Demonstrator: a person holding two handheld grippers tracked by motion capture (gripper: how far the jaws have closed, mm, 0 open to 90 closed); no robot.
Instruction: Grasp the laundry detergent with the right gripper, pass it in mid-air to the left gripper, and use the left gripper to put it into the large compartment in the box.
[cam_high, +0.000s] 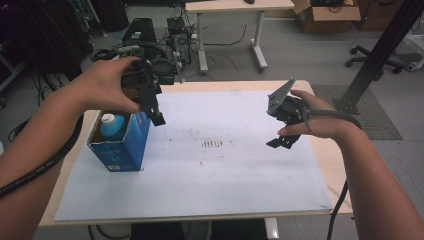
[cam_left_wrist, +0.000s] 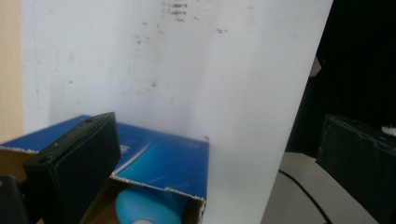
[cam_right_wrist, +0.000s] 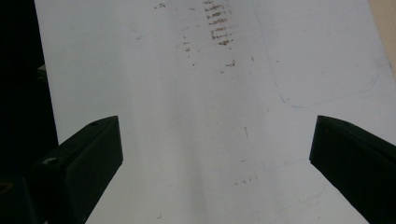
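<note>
— At the left end of the table, I'm looking at the blue carton (cam_high: 121, 142) standing upright on the white sheet (cam_high: 225, 175), top flaps open, with the bottle (cam_high: 113, 126) sitting inside it, white cap up. My left gripper (cam_high: 152, 107) is hanging just above the carton's right rim, jaws pointing down.

— Are the jaws spread or closed?

— Spread wide, nothing between them. In the left gripper view, one jaw is sitting over the carton's torn cardboard edge (cam_left_wrist: 154, 184) and the other is far off to the side, past the sheet's border. The bottle's pale blue shoulder (cam_left_wrist: 149, 205) is showing below and between them, slightly toward the near jaw.

— And the other side?

— The right gripper (cam_high: 284, 141) is hovering well apart from the carton, over the right half of the sheet, also gaping and holding nothing; its own view is giving me bare sheet and some brown smudges (cam_right_wrist: 217, 28).

— So which one takes it?

— The left, I'd judge; it's much nearer. The bottle's long axis is running straight up, so I'm thinking the move is a short shift left over the opening, then straight down around the neck. The risk I'm seeing is a jaw catching the carton wall.
</note>
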